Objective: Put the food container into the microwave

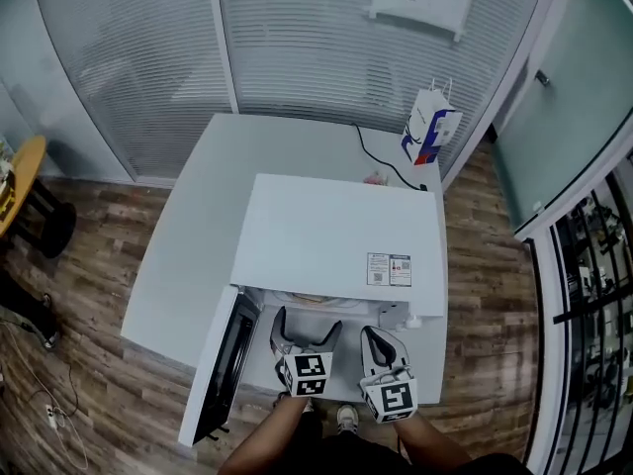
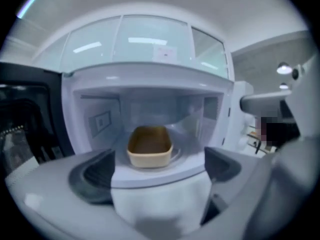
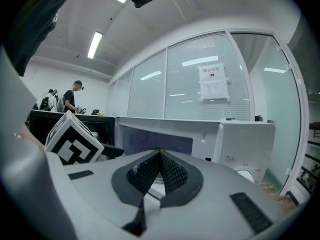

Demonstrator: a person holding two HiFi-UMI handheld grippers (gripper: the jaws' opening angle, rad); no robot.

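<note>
Two tongs up front: left tongs (image 2: 157, 167) spread wide on nothing, right tongs (image 3: 160, 163) pressed together, empty too. Container (image 2: 149, 147) sits inside the microwave (image 2: 145, 79), door (image 1: 220, 369) swung open, all on a white bench (image 1: 188, 236).

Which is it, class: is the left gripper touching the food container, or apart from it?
Apart. The left gripper view shows the left gripper open, with the food container farther back inside the microwave, bare floor between them.
</note>
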